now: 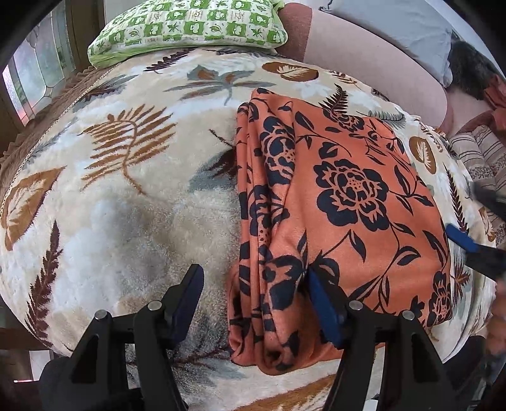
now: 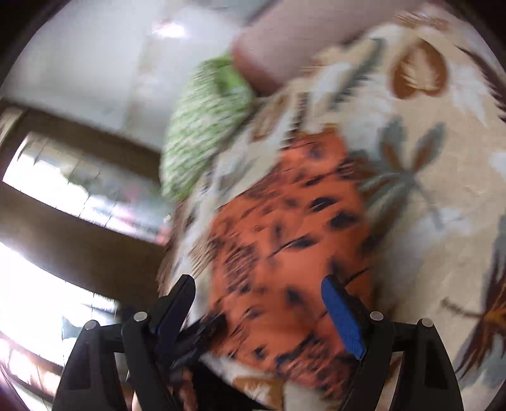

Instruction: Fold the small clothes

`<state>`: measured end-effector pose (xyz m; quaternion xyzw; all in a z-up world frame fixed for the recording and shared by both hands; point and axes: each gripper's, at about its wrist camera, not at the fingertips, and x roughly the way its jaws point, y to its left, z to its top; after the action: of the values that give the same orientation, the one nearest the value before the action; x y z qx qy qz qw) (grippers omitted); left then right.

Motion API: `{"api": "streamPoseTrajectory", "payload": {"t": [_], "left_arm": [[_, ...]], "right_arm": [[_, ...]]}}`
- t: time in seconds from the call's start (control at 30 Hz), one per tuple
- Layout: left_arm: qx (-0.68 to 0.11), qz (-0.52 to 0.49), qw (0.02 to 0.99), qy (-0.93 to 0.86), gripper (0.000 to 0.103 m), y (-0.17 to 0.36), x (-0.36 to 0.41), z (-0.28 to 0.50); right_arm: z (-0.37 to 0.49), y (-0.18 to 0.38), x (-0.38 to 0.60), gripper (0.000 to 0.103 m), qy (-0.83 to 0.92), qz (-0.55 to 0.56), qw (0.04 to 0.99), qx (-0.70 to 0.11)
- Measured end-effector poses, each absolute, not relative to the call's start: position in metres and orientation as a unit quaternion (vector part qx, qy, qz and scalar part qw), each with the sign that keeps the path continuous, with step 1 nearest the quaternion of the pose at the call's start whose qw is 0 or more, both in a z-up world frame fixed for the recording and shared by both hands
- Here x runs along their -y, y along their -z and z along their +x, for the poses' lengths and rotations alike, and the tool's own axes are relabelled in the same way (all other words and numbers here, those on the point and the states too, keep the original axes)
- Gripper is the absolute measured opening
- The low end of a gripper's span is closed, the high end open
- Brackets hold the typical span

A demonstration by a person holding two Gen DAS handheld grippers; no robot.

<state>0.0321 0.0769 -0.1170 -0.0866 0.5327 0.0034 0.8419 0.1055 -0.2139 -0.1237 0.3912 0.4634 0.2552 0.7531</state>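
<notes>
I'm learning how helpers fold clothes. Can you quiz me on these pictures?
1. True or false: the orange flowered cloth is spread out in one flat layer.
2. What lies at the far end of the leaf-patterned blanket? A) a green checked pillow B) a basket C) a shoe
3. Fill in: the left gripper is ____, with nothing pinched between its fingers.

Key: 1 false, it is folded, with layered edges along one side. 2 A. 3 open.
</notes>
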Motion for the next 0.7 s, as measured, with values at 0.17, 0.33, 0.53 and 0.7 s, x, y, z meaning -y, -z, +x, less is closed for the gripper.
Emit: {"api": "streamPoseTrajectory", "payload": {"t": [0.17, 0.33, 0.53, 0.7], "left_arm": [[-0.506, -0.096, 0.857, 0.005, 0.068, 0.1, -0.08, 0.027], [-0.455, -0.076, 0.887, 0.025, 0.068, 0.07, -0.069, 0.04], [-0.52, -0.01, 0.854, -0.008, 0.074, 0.121, -0.057, 0.079], [-0.518, -0.008, 0.855, -0.005, 0.075, 0.119, -0.06, 0.078]], "right_arm": [[0.125, 0.164, 0.201, 0.053, -0.235, 0.353, 0.728, -0.539], [0.12, 0.15, 0.201, 0.043, -0.238, 0.321, 0.748, -0.53], [0.117, 0.132, 0.18, 0.048, -0.243, 0.21, 0.789, -0.523], [0.141, 0.144, 0.23, 0.084, -0.256, 0.373, 0.742, -0.494]]}}
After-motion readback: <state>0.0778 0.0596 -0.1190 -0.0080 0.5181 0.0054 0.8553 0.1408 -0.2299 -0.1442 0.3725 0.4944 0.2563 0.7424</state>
